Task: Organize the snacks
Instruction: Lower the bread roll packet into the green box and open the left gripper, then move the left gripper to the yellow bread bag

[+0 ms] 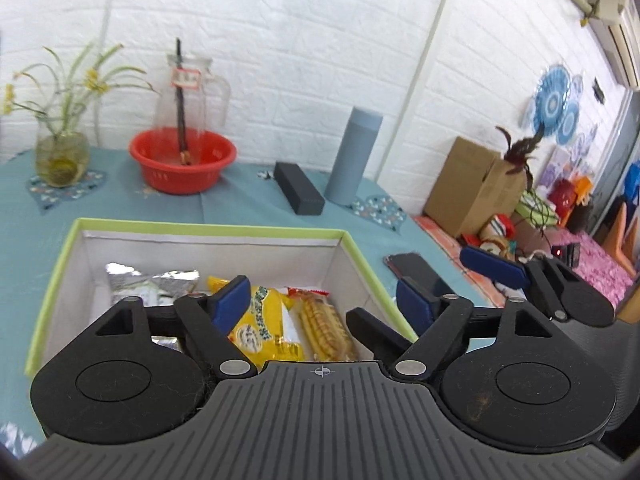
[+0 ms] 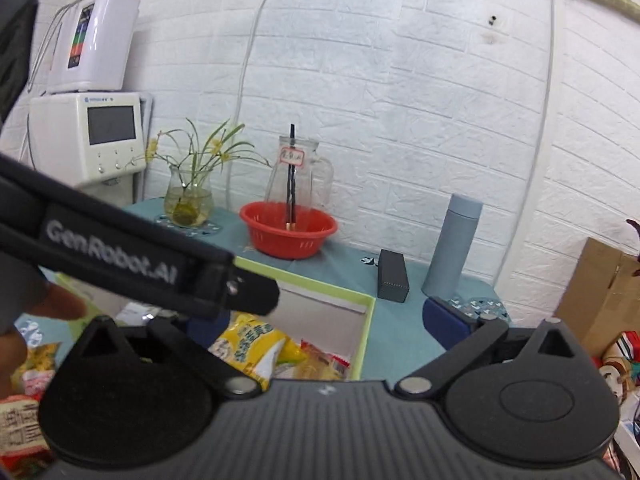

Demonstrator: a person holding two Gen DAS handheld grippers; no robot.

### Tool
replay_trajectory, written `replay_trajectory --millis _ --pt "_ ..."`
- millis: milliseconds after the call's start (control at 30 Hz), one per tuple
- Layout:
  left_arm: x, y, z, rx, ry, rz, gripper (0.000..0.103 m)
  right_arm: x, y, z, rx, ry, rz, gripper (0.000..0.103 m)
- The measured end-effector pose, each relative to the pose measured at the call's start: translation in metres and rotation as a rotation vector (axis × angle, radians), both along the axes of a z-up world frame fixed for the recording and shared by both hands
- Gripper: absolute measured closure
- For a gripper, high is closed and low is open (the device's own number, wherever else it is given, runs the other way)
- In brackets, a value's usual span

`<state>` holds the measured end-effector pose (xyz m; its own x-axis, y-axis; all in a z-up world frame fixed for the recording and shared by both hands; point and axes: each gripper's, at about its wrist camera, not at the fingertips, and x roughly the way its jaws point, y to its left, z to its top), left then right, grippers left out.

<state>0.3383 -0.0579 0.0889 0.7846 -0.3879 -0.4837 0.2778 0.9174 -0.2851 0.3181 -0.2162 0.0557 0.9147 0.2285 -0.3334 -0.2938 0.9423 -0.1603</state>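
A green-rimmed white box [image 1: 208,227] sits on the teal tablecloth. Inside lie a yellow snack bag [image 1: 260,332], a clear biscuit pack [image 1: 324,332] and a silver packet [image 1: 152,284]. My left gripper [image 1: 324,300] hovers open and empty over the box. My right gripper [image 2: 328,320] is open and empty above the box's right side [image 2: 370,328]; the yellow bag [image 2: 248,344] and biscuit pack [image 2: 324,364] show below it. The left gripper's body [image 2: 120,252] crosses the right wrist view. More snack packs [image 2: 24,420] lie at the lower left.
Behind the box stand a red basin [image 1: 182,160] with a glass jug [image 1: 188,92], a plant vase [image 1: 60,156], a black case [image 1: 298,194] and a blue-grey bottle [image 1: 352,156]. A phone [image 1: 416,268] lies right of the box. A cardboard box [image 1: 472,188] stands beyond the table.
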Motion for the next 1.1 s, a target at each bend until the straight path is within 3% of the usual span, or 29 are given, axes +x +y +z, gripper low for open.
replay_trajectory --millis 200,400,833,967,1100 --pt "-0.069 0.002 0.012 0.016 -0.039 0.005 0.033 -0.048 0.0 0.011 0.012 -0.004 -0.024 0.001" --pt "-0.13 0.013 0.018 -0.008 -0.064 0.014 0.031 -0.104 0.013 0.021 -0.046 -0.043 -0.026 0.001" --pt "-0.216 0.033 0.033 -0.027 -0.147 0.023 0.031 -0.182 0.044 0.037 -0.08 -0.114 -0.005 0.001" --pt "-0.234 0.05 0.033 -0.056 -0.171 0.044 0.03 -0.193 0.046 0.024 -0.083 -0.082 0.014 0.001" --pt "-0.251 0.09 0.02 -0.088 -0.175 0.116 0.026 -0.216 0.037 -0.015 -0.023 0.024 0.067 0.001"
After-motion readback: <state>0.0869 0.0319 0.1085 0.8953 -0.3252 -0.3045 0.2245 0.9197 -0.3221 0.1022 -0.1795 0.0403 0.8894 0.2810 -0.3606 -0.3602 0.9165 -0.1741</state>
